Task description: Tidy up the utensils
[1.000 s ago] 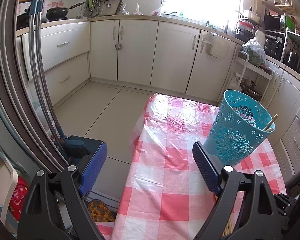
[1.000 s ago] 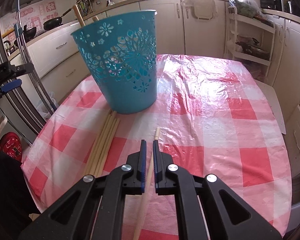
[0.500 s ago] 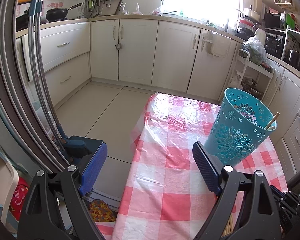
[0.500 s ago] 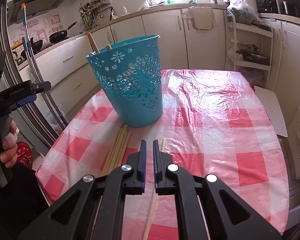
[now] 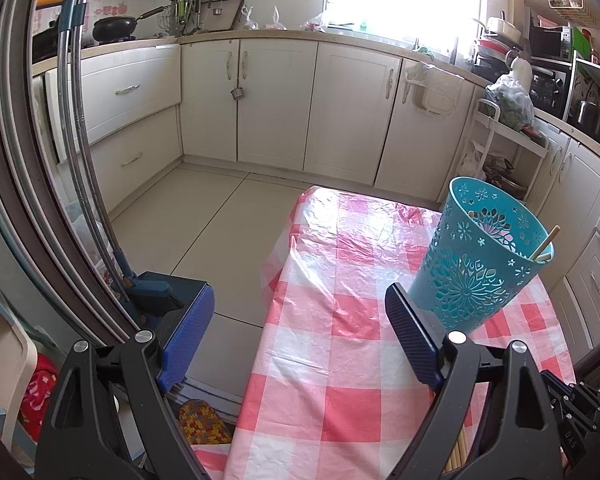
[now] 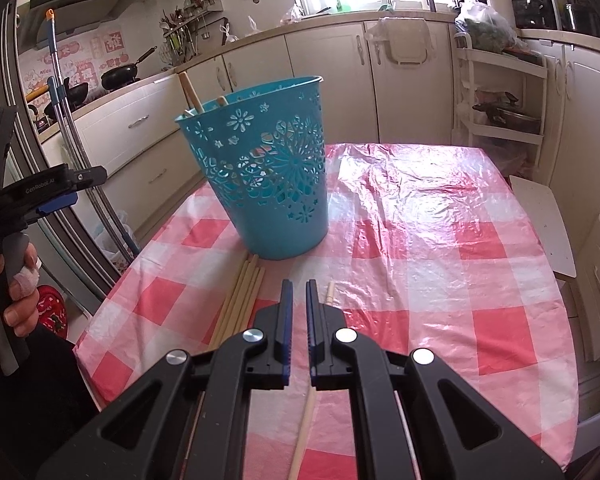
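The right claw (image 6: 296, 292) is being held nearly closed, its blue pads almost meeting with nothing gripped between them, above the near part of the desk (image 6: 440, 264). A single chopstick (image 6: 330, 290) is lying on the checked cloth just beside and partly under the right finger, running toward the near edge. A bundle of chopsticks (image 6: 240, 296) is lying to the left of the claw, its far ends touching the foot of the teal basket (image 6: 268, 176). The basket is standing upright toward the desk's left edge, beyond the claw, with two chopsticks (image 6: 190, 90) leaning inside it and poking over the rim.

The left claw (image 5: 300, 328) is being held wide open and empty, off the desk's left side; one finger is seen over the floor (image 5: 204, 216), the other over the cloth near the basket (image 5: 484, 268). It is being gripped by a hand (image 6: 18, 280) with a bandaged finger. A mop (image 5: 148, 292) is leaning by the sliding door.
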Action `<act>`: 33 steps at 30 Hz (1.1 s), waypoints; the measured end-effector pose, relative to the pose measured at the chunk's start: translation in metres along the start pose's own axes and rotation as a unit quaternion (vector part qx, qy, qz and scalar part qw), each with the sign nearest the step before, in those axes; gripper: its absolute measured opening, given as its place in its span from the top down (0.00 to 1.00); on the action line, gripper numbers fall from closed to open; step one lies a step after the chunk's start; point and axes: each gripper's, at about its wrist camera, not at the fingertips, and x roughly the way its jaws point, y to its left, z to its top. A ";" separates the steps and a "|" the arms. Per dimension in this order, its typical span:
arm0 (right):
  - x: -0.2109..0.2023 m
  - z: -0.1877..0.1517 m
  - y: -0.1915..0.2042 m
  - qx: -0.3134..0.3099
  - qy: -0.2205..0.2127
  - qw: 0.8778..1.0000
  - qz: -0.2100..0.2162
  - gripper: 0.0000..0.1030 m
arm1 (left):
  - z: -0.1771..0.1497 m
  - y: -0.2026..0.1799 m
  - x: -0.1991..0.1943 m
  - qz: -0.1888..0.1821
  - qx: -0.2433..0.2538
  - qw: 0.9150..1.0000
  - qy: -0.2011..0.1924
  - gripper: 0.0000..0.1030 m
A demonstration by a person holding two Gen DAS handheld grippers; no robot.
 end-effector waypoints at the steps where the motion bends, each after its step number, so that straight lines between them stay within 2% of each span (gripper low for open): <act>1: 0.000 0.000 0.000 0.000 0.000 1.000 0.000 0.93 | 0.000 0.000 0.000 0.000 -0.001 1.000 0.000 0.19; 33: -0.004 0.001 0.000 0.003 -0.007 1.000 0.000 0.93 | 0.002 0.003 -0.001 0.002 -0.003 1.000 -0.001 0.19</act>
